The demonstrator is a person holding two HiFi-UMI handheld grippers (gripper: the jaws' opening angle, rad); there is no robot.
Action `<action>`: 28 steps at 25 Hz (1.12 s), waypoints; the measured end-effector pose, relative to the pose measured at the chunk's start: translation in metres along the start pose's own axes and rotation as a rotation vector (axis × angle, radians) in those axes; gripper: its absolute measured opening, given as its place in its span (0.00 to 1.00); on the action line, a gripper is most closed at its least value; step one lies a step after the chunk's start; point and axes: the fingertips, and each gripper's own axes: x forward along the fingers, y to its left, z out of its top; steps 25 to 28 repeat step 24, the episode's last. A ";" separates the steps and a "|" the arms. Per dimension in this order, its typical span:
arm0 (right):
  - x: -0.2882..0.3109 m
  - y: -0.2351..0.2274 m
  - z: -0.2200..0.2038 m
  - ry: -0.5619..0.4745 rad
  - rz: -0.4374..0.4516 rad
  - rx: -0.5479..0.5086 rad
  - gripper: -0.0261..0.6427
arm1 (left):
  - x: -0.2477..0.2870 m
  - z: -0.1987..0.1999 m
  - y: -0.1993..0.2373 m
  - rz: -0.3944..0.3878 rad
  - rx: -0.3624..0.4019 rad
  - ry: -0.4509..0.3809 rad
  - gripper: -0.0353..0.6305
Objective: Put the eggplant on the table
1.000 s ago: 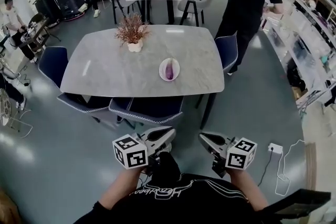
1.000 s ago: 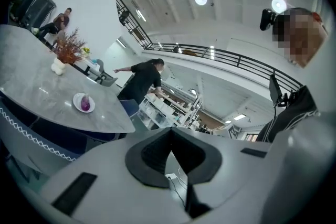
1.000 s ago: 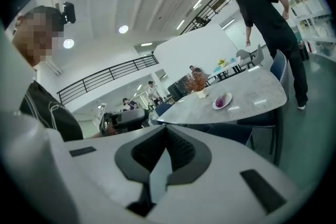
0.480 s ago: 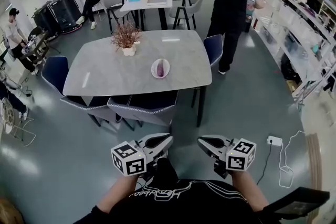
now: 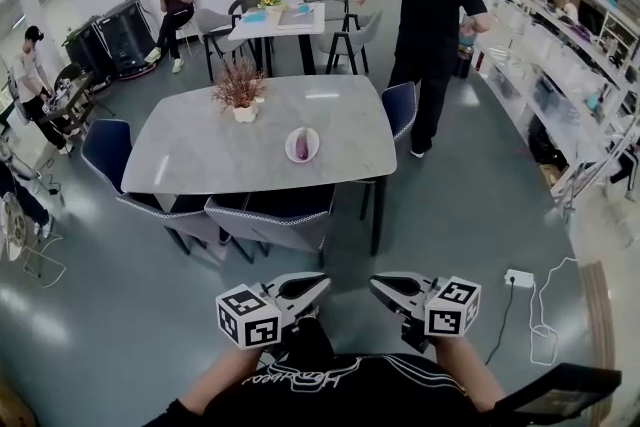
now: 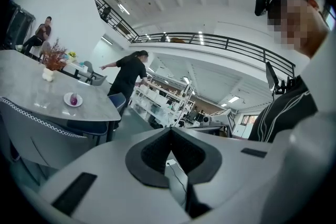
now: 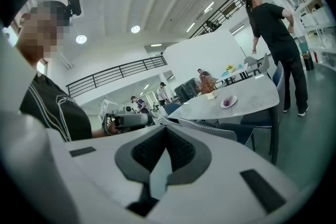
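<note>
Compared with a second ago, the grey surface looks smaller and further off, with more bare floor showing between its near edge and the tongs. The standing person in black has shifted left in the head view and is now beside the blue chair at the surface's far right corner. The eggplant, small and purple, lies on the same white plate as before. The plate stands on the surface right of its middle, well apart from both tongs, and a potted plant stands further back on the left. White script runs across the wearer's black top, but it cannot be read. The cube on each tool carries only black-and-white square patterns. Both hands are held low and close to the body with bare forearms. The left tongs and right tongs point forward toward the surface, their tips angled slightly in toward each other. Each pair is closed tight, pads together, with nothing between them.
</note>
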 end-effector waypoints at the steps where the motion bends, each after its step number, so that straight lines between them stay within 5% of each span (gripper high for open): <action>1: 0.001 0.000 0.000 0.001 0.005 -0.001 0.05 | -0.001 0.001 0.000 -0.001 -0.003 -0.001 0.06; 28: 0.012 0.010 0.009 -0.013 0.004 -0.035 0.05 | -0.008 0.002 0.004 -0.018 -0.014 0.004 0.06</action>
